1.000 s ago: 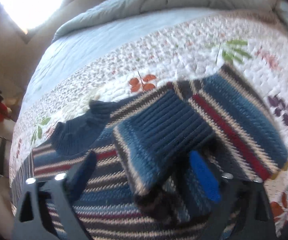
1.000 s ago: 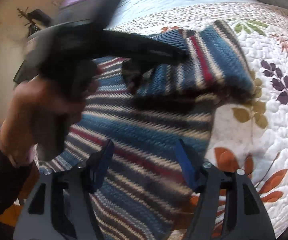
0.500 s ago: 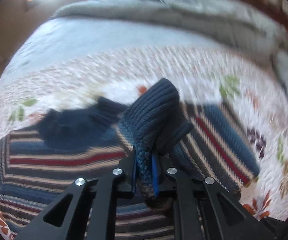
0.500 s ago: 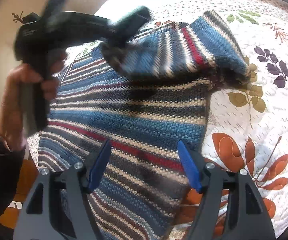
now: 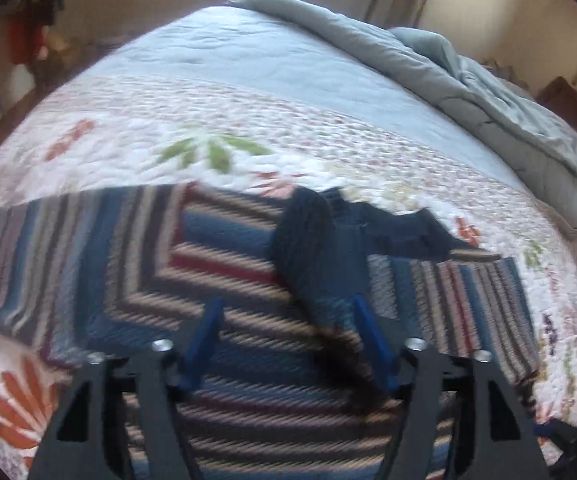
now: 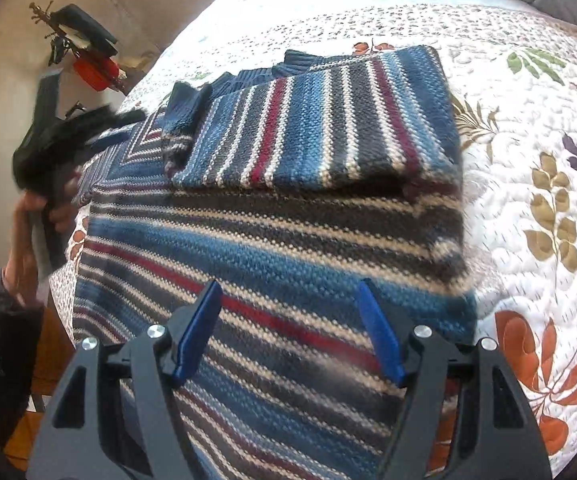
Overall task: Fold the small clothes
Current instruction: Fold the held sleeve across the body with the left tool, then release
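Your right gripper [image 6: 288,330] hangs wide open over the sweater [image 6: 272,248], nothing between its blue fingers [image 6: 198,330], with the body of the knit right under and ahead of it. Beyond the tips, one sleeve [image 6: 320,120] lies folded across the chest, its dark cuff [image 6: 184,106] up and to the left. Out at the far left your left gripper [image 6: 76,132] is blurred in that view; its own camera shows it [image 5: 288,344] spread open too, gripping nothing, the cuff [image 5: 308,240] just ahead of its right finger. To my eye the other sleeve comes next: pinch it near the cuff, carry it low and flat across, match the stripes, and let go only once it lies smooth. The count: one sweater, one sleeve folded over, two grippers, one floral quilt [image 6: 548,200] underneath, one grey duvet [image 5: 428,68] bunched far ahead.
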Available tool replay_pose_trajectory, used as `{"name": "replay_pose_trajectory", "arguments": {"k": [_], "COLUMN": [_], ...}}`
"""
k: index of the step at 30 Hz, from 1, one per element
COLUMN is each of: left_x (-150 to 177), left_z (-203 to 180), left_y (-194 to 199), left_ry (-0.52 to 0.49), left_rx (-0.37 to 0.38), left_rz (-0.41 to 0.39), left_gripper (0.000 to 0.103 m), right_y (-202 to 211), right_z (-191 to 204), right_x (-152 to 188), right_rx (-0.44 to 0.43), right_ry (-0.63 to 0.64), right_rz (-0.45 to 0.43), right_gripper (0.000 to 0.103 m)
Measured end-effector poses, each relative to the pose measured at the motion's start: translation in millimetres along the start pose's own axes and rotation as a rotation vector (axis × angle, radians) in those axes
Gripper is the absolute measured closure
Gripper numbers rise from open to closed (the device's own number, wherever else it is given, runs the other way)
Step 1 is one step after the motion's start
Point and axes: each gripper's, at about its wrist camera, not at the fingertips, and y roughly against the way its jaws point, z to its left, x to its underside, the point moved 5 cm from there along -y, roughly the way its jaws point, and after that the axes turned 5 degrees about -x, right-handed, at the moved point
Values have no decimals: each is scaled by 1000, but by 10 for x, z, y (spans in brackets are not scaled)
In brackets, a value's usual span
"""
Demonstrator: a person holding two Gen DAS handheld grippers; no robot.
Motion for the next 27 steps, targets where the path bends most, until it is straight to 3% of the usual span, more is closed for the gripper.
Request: {"name": "replay_pose_trajectory", "arguments": {"k": [4,9,12,15,17,19,20,24,27], "left_x": [88,-43,-152,-230,-216,-156,-127,-127,-180], "left_z": [-118,-408,-633,-822,-923,-964,-974,-956,-876], "left_y": [177,181,-72,-396,-586,-720,-800,-836,-736], "left_ry": [-103,-159,-194,-198,-229,-242,-234,-230,-163], "left_rx": [-58,-125,-265,-325,-368,-378,-371,-380,-300], "left_rz": [-48,-50,38,104,137,174,194,164,140], "left_gripper": [29,27,25,26,35,65,72,92,94], "right_y": [-14,-67,-145,-156,-144,-128,-124,-105,-85], "right_z": [62,92,126,136,120,58,31,-98,-160], "right_x": [-124,-196,-185,-179,-168,-152,-145,-100,-77], "right_rx": [21,31,30,29,24,16,14,21,10], "right_ry": [7,11,17,29,28,15,8,-18,-45], "right_rz": [-9,-7,7,1,-6,-7,-6,-1,-3], "right_gripper": [33,31,31,30,27,27,27,27,27]}}
